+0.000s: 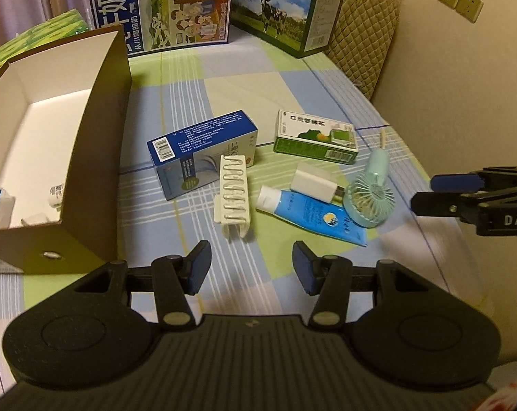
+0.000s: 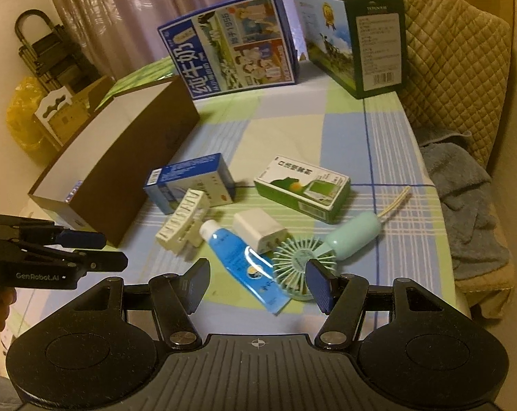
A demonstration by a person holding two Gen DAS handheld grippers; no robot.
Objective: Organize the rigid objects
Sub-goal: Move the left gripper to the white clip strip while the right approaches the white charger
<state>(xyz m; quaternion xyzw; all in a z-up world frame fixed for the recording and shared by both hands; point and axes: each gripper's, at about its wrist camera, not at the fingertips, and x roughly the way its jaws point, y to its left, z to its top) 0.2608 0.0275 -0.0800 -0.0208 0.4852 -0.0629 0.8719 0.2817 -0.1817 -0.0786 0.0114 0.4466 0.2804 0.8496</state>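
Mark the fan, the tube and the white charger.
fan [image 2: 301, 262], right wrist view, on its round grille.
tube [image 1: 310, 212], left wrist view, on its blue body.
charger [image 1: 313, 181], left wrist view, on its top face.

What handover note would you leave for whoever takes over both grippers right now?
Left gripper: open, empty, above the checked tablecloth.
Right gripper: open, empty, over the mint handheld fan.
Done: a few small packs already lie in the brown open cardboard box.
Left on the cloth: blue carton, green carton, cream hair claw clip, blue tube, white charger plug, fan.
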